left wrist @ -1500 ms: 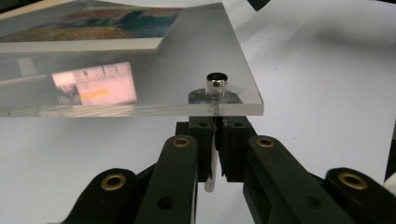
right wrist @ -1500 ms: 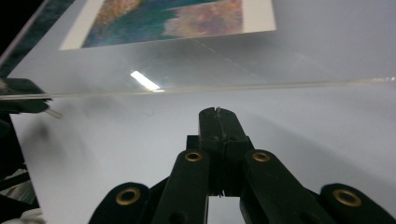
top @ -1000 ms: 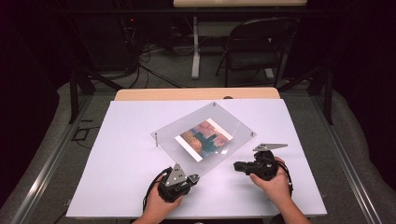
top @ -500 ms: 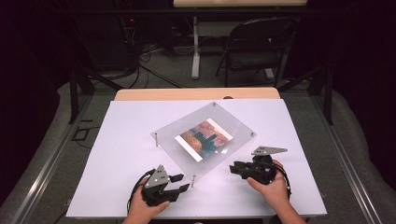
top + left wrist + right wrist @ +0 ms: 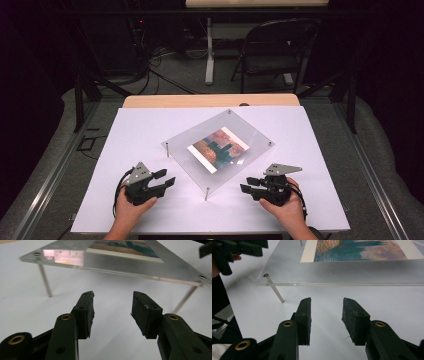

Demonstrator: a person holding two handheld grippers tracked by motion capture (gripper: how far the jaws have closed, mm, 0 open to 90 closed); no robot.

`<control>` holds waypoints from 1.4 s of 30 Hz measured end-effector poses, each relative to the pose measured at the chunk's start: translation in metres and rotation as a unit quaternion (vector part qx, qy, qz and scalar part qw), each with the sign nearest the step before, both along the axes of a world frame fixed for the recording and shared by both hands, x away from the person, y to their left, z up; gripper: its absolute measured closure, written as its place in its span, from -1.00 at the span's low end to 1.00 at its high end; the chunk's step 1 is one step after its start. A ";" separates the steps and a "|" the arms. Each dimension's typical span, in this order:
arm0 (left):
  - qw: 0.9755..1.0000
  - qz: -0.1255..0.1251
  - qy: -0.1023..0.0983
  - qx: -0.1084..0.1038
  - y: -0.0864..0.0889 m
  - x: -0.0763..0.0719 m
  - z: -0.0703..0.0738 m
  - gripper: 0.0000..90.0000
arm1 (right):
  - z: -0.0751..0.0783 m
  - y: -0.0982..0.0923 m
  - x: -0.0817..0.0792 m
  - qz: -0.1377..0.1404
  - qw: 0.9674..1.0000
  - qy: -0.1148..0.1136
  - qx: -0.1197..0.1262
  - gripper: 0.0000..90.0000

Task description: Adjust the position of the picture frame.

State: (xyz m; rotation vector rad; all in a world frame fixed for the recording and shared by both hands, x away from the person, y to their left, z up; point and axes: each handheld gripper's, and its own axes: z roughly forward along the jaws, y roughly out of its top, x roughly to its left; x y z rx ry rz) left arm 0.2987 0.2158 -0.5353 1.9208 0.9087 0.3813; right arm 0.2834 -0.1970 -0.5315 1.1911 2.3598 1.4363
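The left gripper (image 5: 113, 315) has its jaws parted with a clear gap and nothing between them; they sit low over the bare white table (image 5: 22, 315) and face the underside of a clear plastic sheet (image 5: 120, 262) that stands raised on thin metal legs (image 5: 45, 280). The right gripper (image 5: 325, 320) is also spread apart and empty, its jaws just above the table and aimed at the near edge of the same sheet, where one leg (image 5: 274, 291) slants down from a corner screw. From above, the left gripper (image 5: 162, 179) rests near the front edge of the table toward its left side, held by the person's left hand (image 5: 131, 207), its jaws pointing toward the sheet's near corner but apart from it. The right gripper (image 5: 248, 185) lies near the front edge toward the right side, held by the right hand (image 5: 280, 205), with a grey three-cornered plate (image 5: 281, 169) on top and its jaws pointing left toward the same corner, also not touching. The clear sheet (image 5: 220, 150) stands in the middle of the table, turned at an angle to the table's edges, with a screw at each corner. A colourful picture (image 5: 218, 149) with a white border lies under or on it; which one I cannot tell. Beyond the far edge of the table stands a folding chair (image 5: 272, 50) on a dark floor strewn with cables (image 5: 160, 65).
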 end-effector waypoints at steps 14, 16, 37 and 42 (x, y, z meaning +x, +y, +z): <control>0.998 0.055 0.001 0.010 0.024 0.039 -0.011 0.16 | -0.007 0.012 -0.011 0.021 1.000 0.000 -0.008 0.41; 0.998 0.056 0.001 0.008 0.021 0.046 -0.014 0.21 | -0.007 0.013 -0.014 0.021 1.000 -0.004 -0.012 0.42; 0.998 0.048 0.018 0.048 -0.005 0.102 -0.024 0.62 | -0.006 0.006 -0.034 0.003 1.000 -0.013 -0.019 0.56; 0.997 0.050 0.021 0.055 -0.008 0.108 -0.026 0.72 | -0.007 0.006 -0.038 0.003 1.000 -0.014 -0.024 0.56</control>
